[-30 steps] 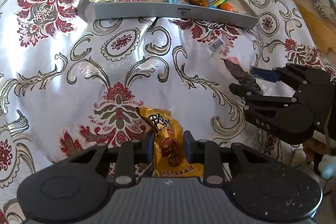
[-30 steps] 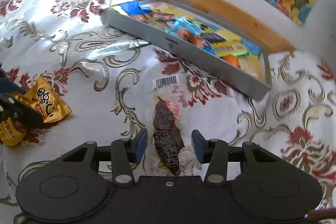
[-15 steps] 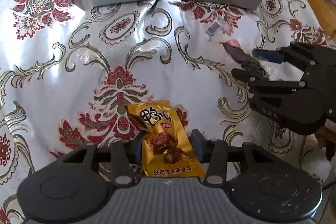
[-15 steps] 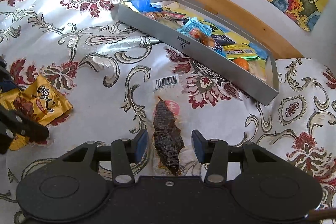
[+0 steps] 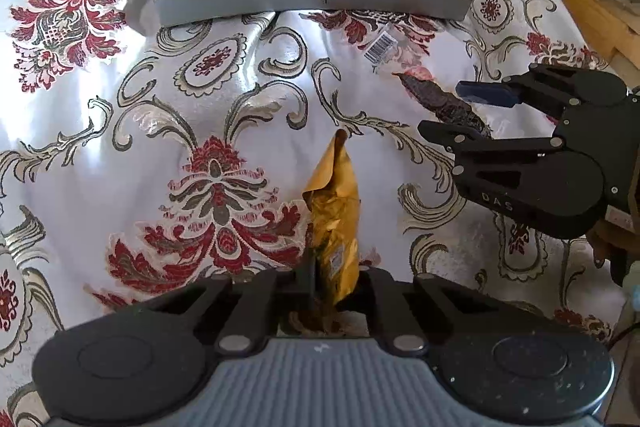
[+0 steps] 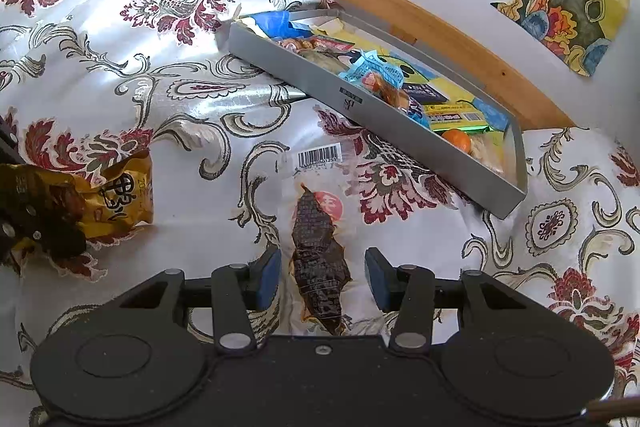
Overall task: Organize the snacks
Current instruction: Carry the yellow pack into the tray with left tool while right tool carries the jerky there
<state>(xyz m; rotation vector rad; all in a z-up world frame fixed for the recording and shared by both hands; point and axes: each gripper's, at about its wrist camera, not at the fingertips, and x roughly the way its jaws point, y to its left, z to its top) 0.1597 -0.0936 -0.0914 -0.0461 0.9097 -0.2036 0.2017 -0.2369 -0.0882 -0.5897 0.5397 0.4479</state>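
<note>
Since the earlier frame, the crinkled gold foil snack packet has been turned from lying flat to standing on edge and is now clenched between the jaws of the left gripper, just above the white floral-patterned cloth on the bench. The right gripper is held with its jaws released, astride the clear packet of dark dried meat, which lies flat on the cloth. The shallow grey rectangular tray, filled with assorted snacks, sits beyond both packets.
</note>
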